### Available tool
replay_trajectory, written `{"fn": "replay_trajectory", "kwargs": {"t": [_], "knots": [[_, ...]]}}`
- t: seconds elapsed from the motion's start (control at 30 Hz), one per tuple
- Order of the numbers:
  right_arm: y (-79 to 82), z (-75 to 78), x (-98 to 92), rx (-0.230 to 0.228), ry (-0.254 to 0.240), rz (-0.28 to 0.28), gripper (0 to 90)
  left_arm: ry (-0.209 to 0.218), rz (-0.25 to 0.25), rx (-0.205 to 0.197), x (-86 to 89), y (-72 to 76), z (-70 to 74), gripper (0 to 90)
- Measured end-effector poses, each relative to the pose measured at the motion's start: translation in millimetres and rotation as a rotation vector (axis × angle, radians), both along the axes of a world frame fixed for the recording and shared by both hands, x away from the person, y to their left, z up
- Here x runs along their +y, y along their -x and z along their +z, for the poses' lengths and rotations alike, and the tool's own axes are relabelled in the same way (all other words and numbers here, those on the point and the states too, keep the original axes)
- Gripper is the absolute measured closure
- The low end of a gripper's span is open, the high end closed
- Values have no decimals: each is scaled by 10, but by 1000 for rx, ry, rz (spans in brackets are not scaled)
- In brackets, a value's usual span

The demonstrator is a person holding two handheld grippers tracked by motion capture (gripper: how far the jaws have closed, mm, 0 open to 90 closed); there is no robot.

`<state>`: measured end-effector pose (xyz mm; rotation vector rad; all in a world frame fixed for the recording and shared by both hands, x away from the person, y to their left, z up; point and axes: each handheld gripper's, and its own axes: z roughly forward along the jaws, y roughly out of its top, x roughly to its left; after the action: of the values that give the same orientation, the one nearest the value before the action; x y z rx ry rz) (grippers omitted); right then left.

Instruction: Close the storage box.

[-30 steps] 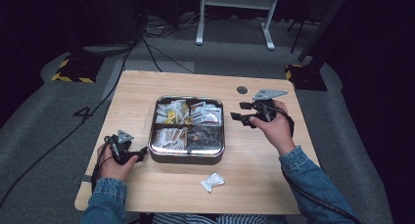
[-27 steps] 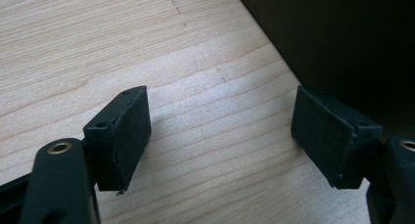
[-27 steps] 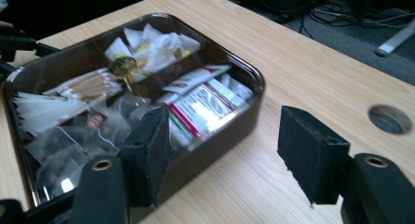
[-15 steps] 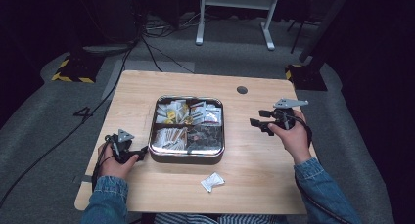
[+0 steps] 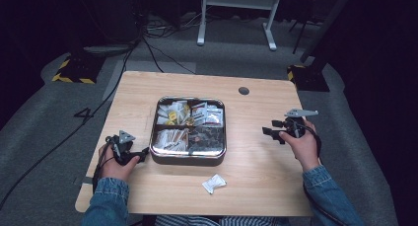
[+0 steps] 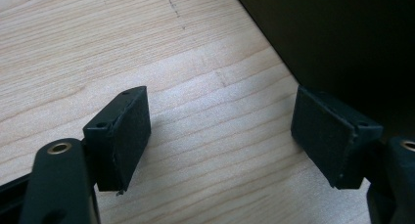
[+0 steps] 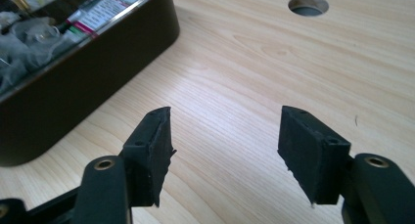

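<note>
A square metal tray (image 5: 188, 159) holding several packets and tea bags sits in the middle of the wooden table (image 5: 256, 167). My left gripper (image 5: 143, 153) rests low on the table just left of the tray, open, with bare wood between its pads (image 6: 125, 131); the tray's dark wall (image 6: 342, 43) fills that view's upper right. My right gripper (image 5: 270, 128) hovers over the table's right side, open and empty, pointing toward the tray (image 7: 73, 82). A small white packet (image 5: 213, 183) lies alone near the front edge.
A round cable hole (image 5: 243, 91) is in the table's back right, also seen beyond my right gripper as a cable hole (image 7: 308, 5). Grey carpet, cables and a white stand's legs (image 5: 236, 14) lie past the table's far edge.
My right gripper has moved right and toward me, away from the tray's back right corner, to the table's right side. The left gripper has stayed put.
</note>
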<state>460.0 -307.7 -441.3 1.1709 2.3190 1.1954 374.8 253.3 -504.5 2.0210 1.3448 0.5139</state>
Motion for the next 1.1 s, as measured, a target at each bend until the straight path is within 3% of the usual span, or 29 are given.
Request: {"fn": "replay_trajectory", "kwargs": {"t": [0.63, 1.1], "knots": [[100, -364, -95, 62, 81, 3, 342, 0, 0, 0, 0, 0, 0, 230], [190, -522, -48, 70, 156, 29, 265, 0, 0, 0, 1, -1, 0, 230]]}}
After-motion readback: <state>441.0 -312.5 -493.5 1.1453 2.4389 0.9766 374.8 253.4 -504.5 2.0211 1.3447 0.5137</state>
